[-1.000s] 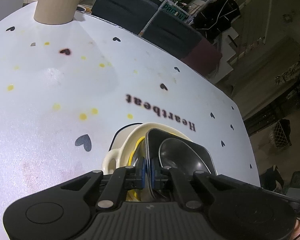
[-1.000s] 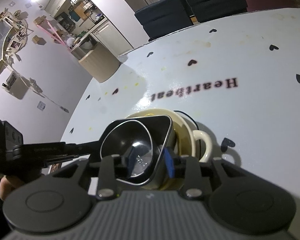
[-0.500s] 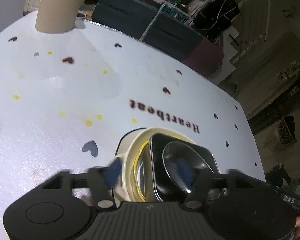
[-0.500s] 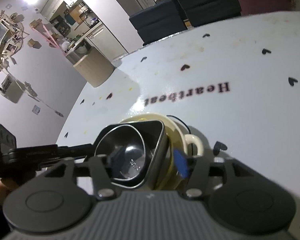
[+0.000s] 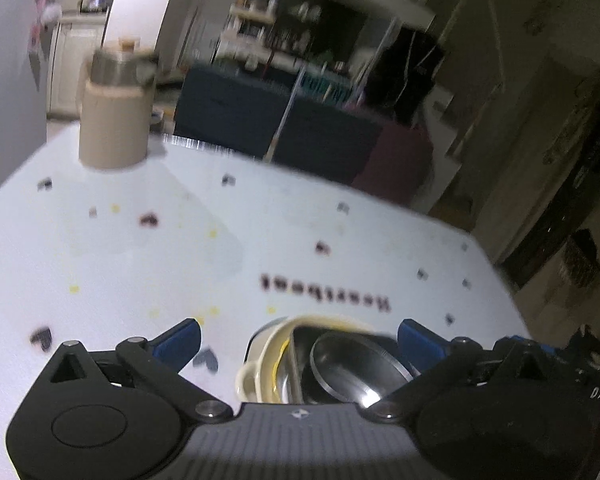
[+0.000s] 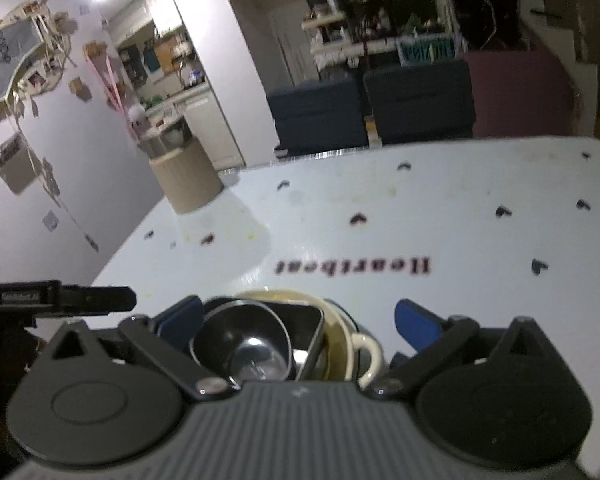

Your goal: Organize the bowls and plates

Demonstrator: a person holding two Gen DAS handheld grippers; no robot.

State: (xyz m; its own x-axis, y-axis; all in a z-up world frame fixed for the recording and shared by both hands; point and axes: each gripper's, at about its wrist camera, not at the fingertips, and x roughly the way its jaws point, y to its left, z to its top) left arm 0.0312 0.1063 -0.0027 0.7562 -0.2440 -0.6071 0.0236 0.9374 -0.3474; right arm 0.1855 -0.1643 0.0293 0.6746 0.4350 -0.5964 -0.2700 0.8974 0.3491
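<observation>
On the near edge of the white tabletop (image 5: 340, 240), just below both cameras, sits the nested stack: a round steel bowl (image 5: 356, 368) inside a dark squarish dish (image 6: 304, 328), itself inside a cream handled bowl (image 5: 260, 360). My left gripper (image 5: 300, 340) has its jaws opening, blue pads wide apart on either side of the stack and touching nothing; my right gripper (image 6: 296, 320) is opening too, its pads clear of the rims. The stack lies straight ahead of and under both sets of jaws, between them, with the cream bowl's handle toward the right gripper's side, so I judge neither hand clearly nearer. A second ago the left jaws were pinched on the dark dish's rim and the right ones nearly closed at the stack; now both have let go and the stack looks lower in both views, as the grippers have lifted away. A beige canister (image 6: 186, 182) stands far off at the far left corner.
</observation>
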